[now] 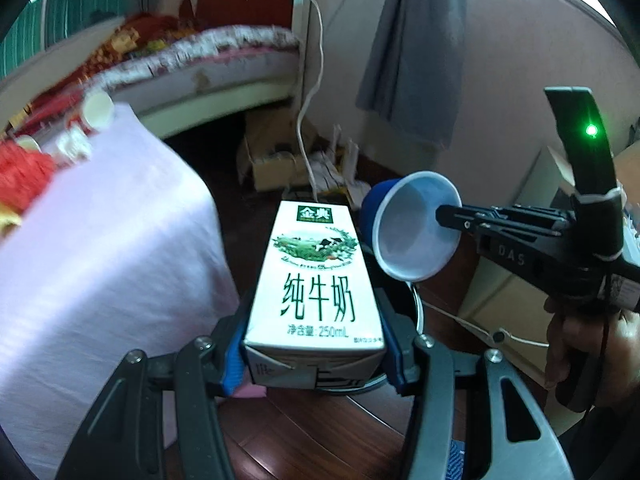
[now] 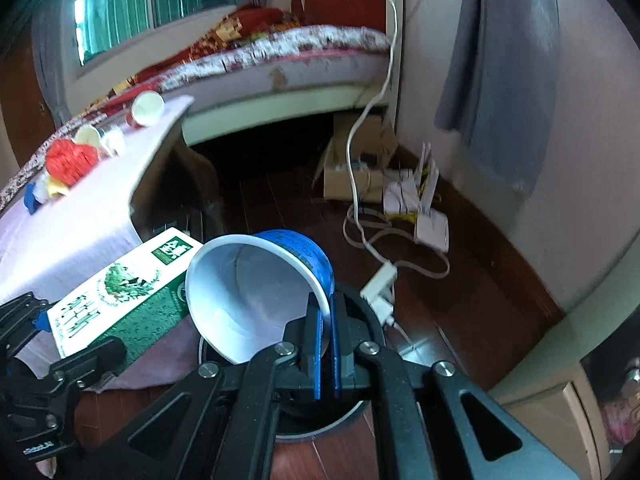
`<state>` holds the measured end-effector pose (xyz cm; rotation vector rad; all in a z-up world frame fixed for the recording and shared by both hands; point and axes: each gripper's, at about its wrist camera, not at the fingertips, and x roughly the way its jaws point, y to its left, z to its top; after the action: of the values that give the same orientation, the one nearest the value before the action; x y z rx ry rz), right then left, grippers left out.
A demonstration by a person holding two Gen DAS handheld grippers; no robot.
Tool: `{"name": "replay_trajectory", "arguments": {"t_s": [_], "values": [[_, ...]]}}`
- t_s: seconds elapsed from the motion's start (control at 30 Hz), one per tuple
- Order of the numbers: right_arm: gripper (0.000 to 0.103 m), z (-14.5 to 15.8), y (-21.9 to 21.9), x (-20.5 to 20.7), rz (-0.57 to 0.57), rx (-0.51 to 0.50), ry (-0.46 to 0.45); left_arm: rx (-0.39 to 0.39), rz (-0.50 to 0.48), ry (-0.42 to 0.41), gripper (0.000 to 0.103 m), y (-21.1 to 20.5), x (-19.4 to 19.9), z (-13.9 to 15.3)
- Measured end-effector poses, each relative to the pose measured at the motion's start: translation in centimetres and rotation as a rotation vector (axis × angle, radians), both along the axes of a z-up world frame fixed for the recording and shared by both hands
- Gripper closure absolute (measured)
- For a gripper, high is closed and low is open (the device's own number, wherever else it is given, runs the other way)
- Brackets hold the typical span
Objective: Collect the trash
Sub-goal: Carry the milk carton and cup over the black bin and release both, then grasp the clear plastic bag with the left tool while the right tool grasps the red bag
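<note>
A white and green milk carton (image 1: 316,280) sits between the blue pads (image 1: 234,364) of my left gripper (image 1: 315,360), which is shut on its sides. To its right, my right gripper (image 1: 444,216) pinches the rim of a blue paper cup (image 1: 416,226) with a white inside. In the right wrist view the cup (image 2: 256,292) lies tilted on its side with my right gripper (image 2: 326,320) shut on its wall. The carton (image 2: 120,292) and left gripper (image 2: 68,336) are at the left. Both hang over a round black bin with a metal rim (image 1: 418,312) (image 2: 348,414).
A table with a lilac cloth (image 2: 80,232) at the left carries paper cups (image 2: 146,109) and a red crumpled thing (image 2: 70,160). Beyond are a bed (image 2: 300,64), a cardboard box (image 2: 352,176) and a white cable with an adapter (image 2: 380,284) on the wooden floor. A pale cabinet (image 1: 512,300) stands at the right.
</note>
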<state>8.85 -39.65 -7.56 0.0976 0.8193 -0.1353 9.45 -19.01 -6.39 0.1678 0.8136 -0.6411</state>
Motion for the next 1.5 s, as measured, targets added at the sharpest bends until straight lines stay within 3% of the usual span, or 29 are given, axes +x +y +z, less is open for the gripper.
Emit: {"name": "replay_trajectory", "arguments": {"t_s": [0.27,0.33,0.37,0.4,0.43,0.47,0.63,0.73,0.87,1.2,1.5], "values": [[0.099,-5.1,-1.1,1.7,0.021,0.046,0.117,0.042,-0.024,0.127,0.046,-1.4,1.9,-4.5],[0.097,-6.6,-1.3,2.6,0.031,0.064,0.169,0.063,-0.018,0.161,0.037,-1.8,2.4,-5.4],[0.094,-7.2,-1.2,2.9,0.023,0.043,0.197,0.084,-0.002,0.169,0.014,-1.9,2.5,-5.8],[0.063,-7.8,-1.4,3.2,-0.007,0.005,0.228,0.09,0.018,0.172,0.001,-1.8,2.7,-6.0],[0.022,-8.1,-1.8,3.2,-0.032,-0.001,0.237,0.079,0.048,0.167,0.001,-1.3,2.7,-6.0],[0.013,-8.2,-2.4,3.1,-0.048,0.009,0.231,0.083,0.069,0.163,0.001,-1.1,2.7,-6.1],[0.01,-7.5,-4.0,2.9,-0.102,0.009,0.21,0.083,0.138,0.172,0.001,0.6,2.7,-6.5],[0.0,-7.0,-4.1,2.6,-0.122,0.007,0.191,0.089,0.16,0.147,0.001,1.0,3.0,-6.3],[0.0,-6.1,-3.2,2.3,-0.117,-0.011,0.161,0.081,0.175,0.122,0.001,1.6,2.7,-5.1],[0.0,-1.2,0.9,1.7,-0.05,-0.049,0.053,0.026,0.222,0.021,0.001,4.4,1.4,0.5],[0.0,2.8,5.1,2.4,0.042,-0.037,-0.048,-0.024,0.337,-0.056,0.001,9.7,1.4,4.1]]}}
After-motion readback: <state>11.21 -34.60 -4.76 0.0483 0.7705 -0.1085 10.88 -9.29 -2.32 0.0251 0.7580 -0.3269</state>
